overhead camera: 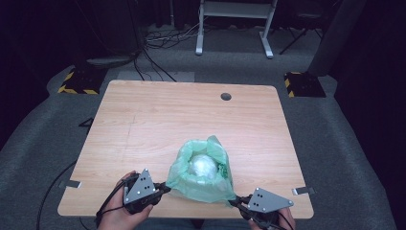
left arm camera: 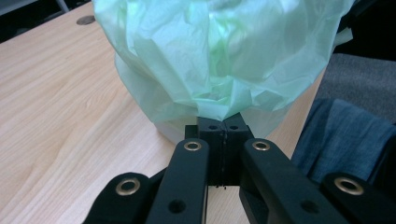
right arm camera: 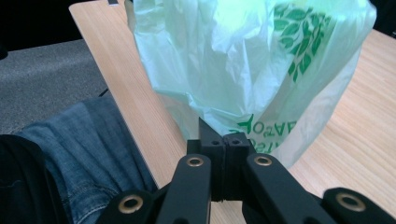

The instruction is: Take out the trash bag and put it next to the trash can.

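Observation:
A thin pale green plastic bag (overhead camera: 203, 184) stands open on the wooden table (overhead camera: 143, 120) near its front edge, with a white crumpled ball (overhead camera: 201, 166) inside. My left gripper (overhead camera: 166, 187) is shut on the bag's left edge, where the film (left arm camera: 215, 105) bunches into its closed tips (left arm camera: 223, 127). My right gripper (overhead camera: 234, 202) is shut on the bag's right lower corner; the bag (right arm camera: 243, 70) with its green leaf print rises just above the closed tips (right arm camera: 224, 140).
A round cable hole (overhead camera: 226, 97) sits at the table's far side. Metal brackets (overhead camera: 303, 190) stick out at the front corners. A white desk frame (overhead camera: 234, 24) and cables lie on the grey carpet beyond. A person's denim-clad leg (right arm camera: 79, 149) is below the table edge.

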